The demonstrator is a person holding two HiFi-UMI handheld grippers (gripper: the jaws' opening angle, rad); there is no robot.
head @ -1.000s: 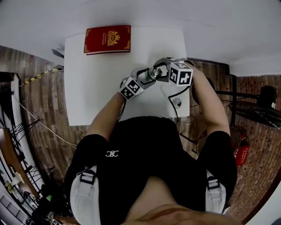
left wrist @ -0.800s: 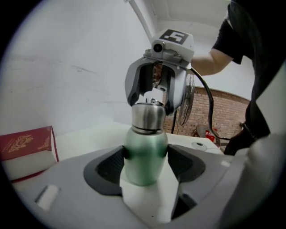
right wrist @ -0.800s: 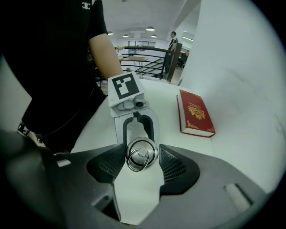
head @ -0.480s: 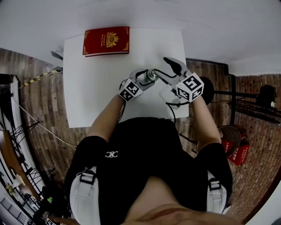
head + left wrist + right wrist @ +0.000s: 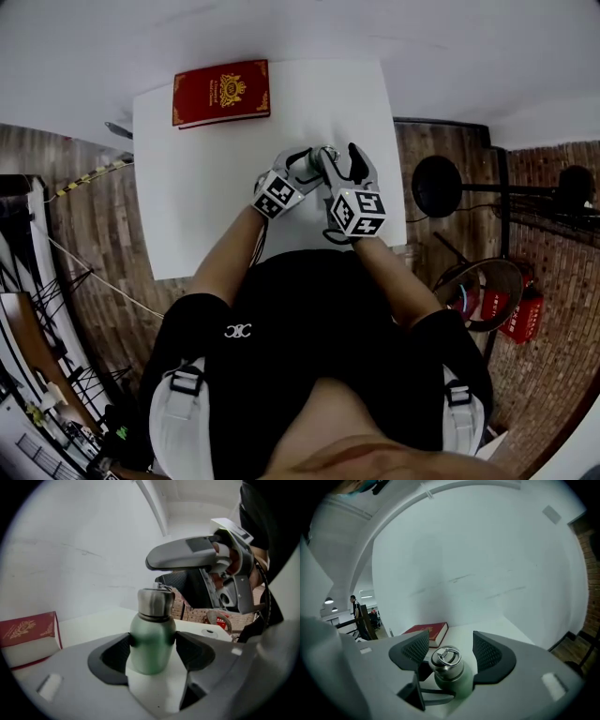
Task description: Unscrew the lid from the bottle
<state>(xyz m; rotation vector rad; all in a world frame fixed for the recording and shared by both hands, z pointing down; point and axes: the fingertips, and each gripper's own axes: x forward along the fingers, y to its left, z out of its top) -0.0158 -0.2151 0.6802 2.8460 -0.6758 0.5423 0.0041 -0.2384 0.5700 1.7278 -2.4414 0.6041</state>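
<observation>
A small green bottle [image 5: 150, 653] with a steel lid [image 5: 155, 603] stands upright on the white table [image 5: 206, 206]. My left gripper [image 5: 152, 641] is shut on the bottle's green body, a pad pressing each side. In the head view the left gripper [image 5: 314, 161] reaches in from the left and the right gripper [image 5: 345, 164] from the near side. My right gripper [image 5: 450, 651] has just been opening its jaws. It is open around the lid [image 5: 446, 660], with a gap on both sides. The lid has a wire loop on top.
A red book [image 5: 221, 92] lies at the table's far left, and the same book [image 5: 429, 632] shows beyond the bottle in the right gripper view. A small round fitting [image 5: 209, 631] sits in the tabletop near its right edge. A black round stand [image 5: 436, 186] is on the floor to the right.
The right gripper let go of the lid, rolled over and swung from the bottle's right side round to its near side. The left gripper and bottle stayed put.
</observation>
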